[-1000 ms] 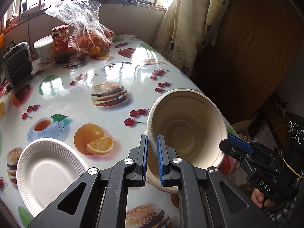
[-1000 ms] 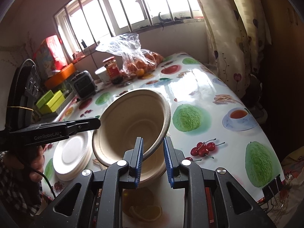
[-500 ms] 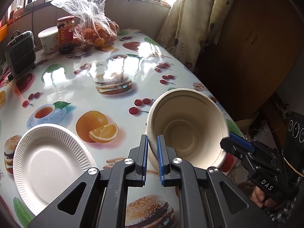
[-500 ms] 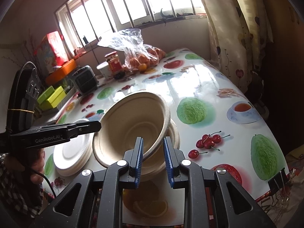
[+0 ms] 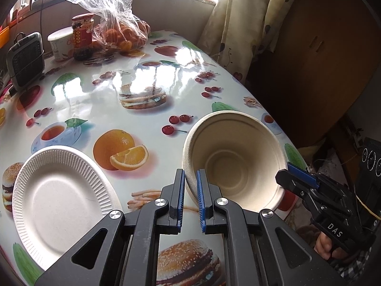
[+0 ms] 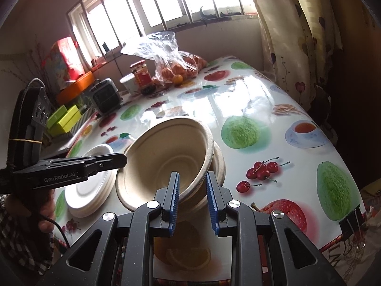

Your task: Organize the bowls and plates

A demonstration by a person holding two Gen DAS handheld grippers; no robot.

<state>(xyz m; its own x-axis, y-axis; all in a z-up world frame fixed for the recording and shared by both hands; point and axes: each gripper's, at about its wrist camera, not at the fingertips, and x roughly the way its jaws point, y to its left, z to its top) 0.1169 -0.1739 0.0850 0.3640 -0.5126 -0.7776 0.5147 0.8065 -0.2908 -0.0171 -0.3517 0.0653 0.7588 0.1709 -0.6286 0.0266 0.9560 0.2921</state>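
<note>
My left gripper (image 5: 190, 186) is shut on the rim of a beige paper bowl (image 5: 234, 164), held tilted over the table's right edge. In the right wrist view this bowl (image 6: 164, 159) sits tilted into a second beige bowl (image 6: 220, 164) on the table. My right gripper (image 6: 191, 191) is open, its jaws standing either side of the bowl's near rim without pinching it. A stack of white paper plates (image 5: 59, 202) lies to the left, and it also shows in the right wrist view (image 6: 89, 190).
At the table's far end stand a plastic bag of oranges (image 5: 119, 28), a red-lidded jar (image 5: 82, 37), a white cup (image 5: 59, 43) and a small grey heater (image 5: 25, 59). The table (image 5: 142, 76) drops off on the right beside a curtain (image 5: 238, 23) and a wooden cabinet (image 5: 321, 47).
Both grippers have lowered the tilted bowl into the bowl below it. The right gripper's jaws have opened a little wider around the rim.
</note>
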